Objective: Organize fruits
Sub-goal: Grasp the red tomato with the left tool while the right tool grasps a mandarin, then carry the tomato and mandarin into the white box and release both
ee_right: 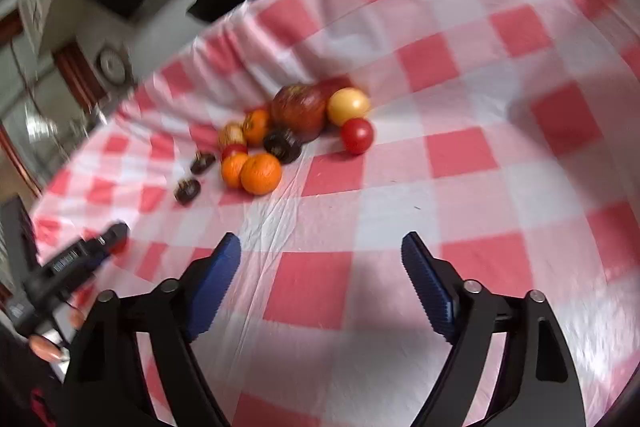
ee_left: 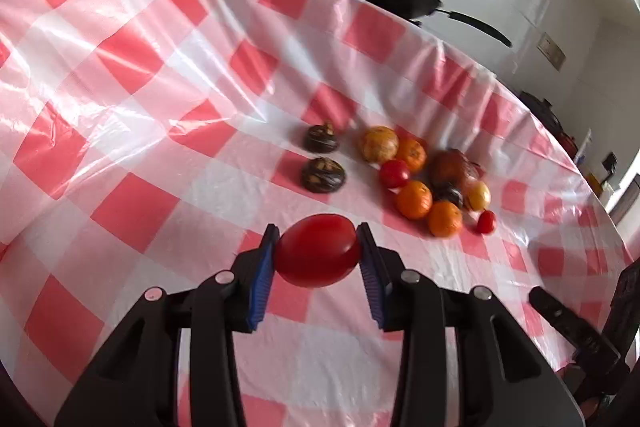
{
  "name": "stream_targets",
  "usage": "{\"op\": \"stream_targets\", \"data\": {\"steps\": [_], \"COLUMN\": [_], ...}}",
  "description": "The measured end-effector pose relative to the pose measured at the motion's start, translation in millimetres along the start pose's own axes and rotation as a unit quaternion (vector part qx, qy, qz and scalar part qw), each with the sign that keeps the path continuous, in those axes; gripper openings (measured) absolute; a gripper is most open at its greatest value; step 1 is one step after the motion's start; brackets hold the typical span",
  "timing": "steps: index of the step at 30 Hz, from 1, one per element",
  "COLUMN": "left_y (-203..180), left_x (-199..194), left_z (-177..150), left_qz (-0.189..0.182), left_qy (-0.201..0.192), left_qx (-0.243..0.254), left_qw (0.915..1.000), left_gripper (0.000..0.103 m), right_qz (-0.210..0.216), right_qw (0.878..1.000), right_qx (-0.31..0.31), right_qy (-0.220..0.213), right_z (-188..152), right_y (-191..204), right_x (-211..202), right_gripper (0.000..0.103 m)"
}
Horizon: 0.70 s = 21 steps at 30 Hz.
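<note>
Near the front of the checkered surface (ee_left: 132, 211) the left claw (ee_left: 318, 255) is clamped on a tomato (ee_left: 318, 254) by its ends, right claw (ee_right: 320, 279) gaping empty, fruit pile (ee_left: 424, 175) further back, so squeezing harder could squish it or pop it loose.

We are seeing a surface under a red-and-white checked cloth (ee_left: 160, 75), bearing a cluster of oranges (ee_left: 414, 199), small red tomatoes (ee_left: 394, 173), a brown-red apple (ee_left: 452, 167) and dark fruits (ee_left: 322, 175).
</note>
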<state>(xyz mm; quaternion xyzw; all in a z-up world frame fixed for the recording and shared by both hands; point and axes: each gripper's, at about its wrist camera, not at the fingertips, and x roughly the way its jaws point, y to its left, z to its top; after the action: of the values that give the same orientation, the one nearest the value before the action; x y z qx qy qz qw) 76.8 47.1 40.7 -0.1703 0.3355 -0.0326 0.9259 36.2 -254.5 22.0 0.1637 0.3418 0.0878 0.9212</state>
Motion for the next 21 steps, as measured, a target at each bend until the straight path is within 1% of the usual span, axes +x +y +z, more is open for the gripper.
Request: {"op": "stream_targets", "data": {"steps": [2, 4, 7, 10, 13, 15, 16, 18, 21], "left_y": [6, 11, 12, 14, 18, 20, 20, 20, 21], "left_x": [3, 4, 6, 8, 13, 14, 14, 13, 12], "left_z": [0, 0, 0, 1, 1, 1, 1, 1, 0], "left_qz": [-0.007, -0.014, -0.015, -0.013, -0.018, -0.020, -0.020, -0.021, -0.020], "left_qy": [0.006, 0.008, 0.004, 0.001, 0.012, 0.014, 0.013, 0.014, 0.016], "left_qx": [-0.009, -0.019, -0.018, -0.020, -0.033, -0.038, -0.038, -0.039, -0.041], "left_qw": [0.9999, 0.9997, 0.9997, 0.9997, 0.9992, 0.9990, 0.9990, 0.9989, 0.9988], "left_gripper": [0.040, 0.040, 0.040, 0.040, 0.040, 0.040, 0.040, 0.040, 0.040], "right_qz": [-0.027, -0.046, -0.045, -0.057, -0.072, -0.088, -0.094, -0.100, -0.081], "right_qw": [0.999, 0.995, 0.990, 0.986, 0.983, 0.979, 0.977, 0.977, 0.984], "right_qx": [-0.042, -0.077, -0.099, -0.115, -0.134, -0.152, -0.161, -0.157, -0.137], "right_qy": [0.017, 0.047, 0.087, 0.104, 0.105, 0.103, 0.101, 0.099, 0.085], "right_z": [8, 14, 27, 39, 48, 52, 51, 45, 29], "right_y": [19, 40, 63, 76, 87, 93, 97, 100, 100], "right_x": [19, 45, 83, 111, 129, 138, 139, 132, 114], "right_gripper": [0.075, 0.071, 0.061, 0.059, 0.059, 0.053, 0.042, 0.042, 0.042]}}
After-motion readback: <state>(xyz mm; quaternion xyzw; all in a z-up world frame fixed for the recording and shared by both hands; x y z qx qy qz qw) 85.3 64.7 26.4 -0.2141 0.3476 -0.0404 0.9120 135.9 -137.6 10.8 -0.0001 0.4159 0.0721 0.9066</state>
